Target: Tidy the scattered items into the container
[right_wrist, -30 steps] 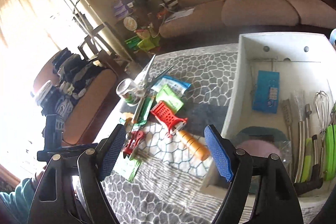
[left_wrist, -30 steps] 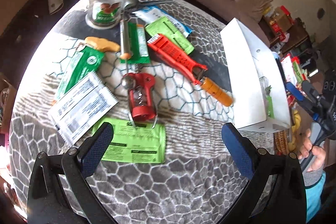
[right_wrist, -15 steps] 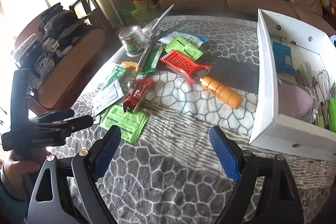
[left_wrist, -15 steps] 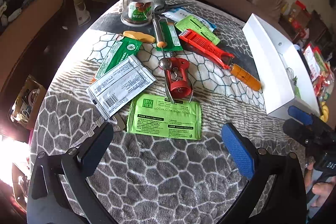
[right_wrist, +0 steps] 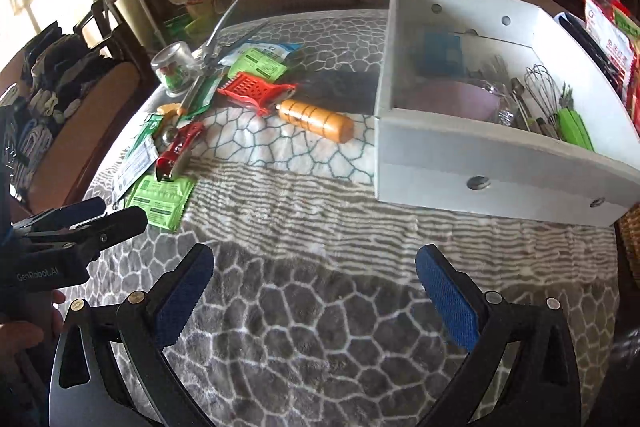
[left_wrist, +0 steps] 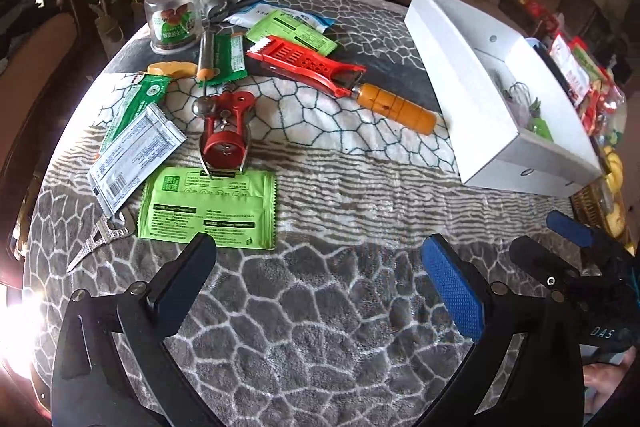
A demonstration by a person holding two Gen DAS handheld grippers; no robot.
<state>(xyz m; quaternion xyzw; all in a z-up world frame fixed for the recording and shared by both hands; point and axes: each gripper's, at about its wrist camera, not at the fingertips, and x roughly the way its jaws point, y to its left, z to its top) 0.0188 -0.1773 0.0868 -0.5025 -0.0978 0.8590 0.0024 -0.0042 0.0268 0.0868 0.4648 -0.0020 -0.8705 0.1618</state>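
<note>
Both grippers pulled back from the clutter in the last second; left gripper (left_wrist: 320, 275) and right gripper (right_wrist: 314, 277) empty, jaws wide apart. Items, e.g. grater (left_wrist: 308, 65), still on bench, left of box (right_wrist: 500, 183). Probably nothing picked yet.

Your two handheld tongs are black frames with blue-padded tips.

On your left tongs (left_wrist: 316, 281) and right tongs (right_wrist: 314, 285), each curved black finger ends in a blue dimpled pad (left_wrist: 452, 291), pinned with round brass-coloured screws (right_wrist: 137, 296). Seen from the other side, your left unit reads "GenRobot.AI" in pale letters, your right one "DAS". Bare skin of your right hand (left_wrist: 604, 385) shows beneath its body.
</note>
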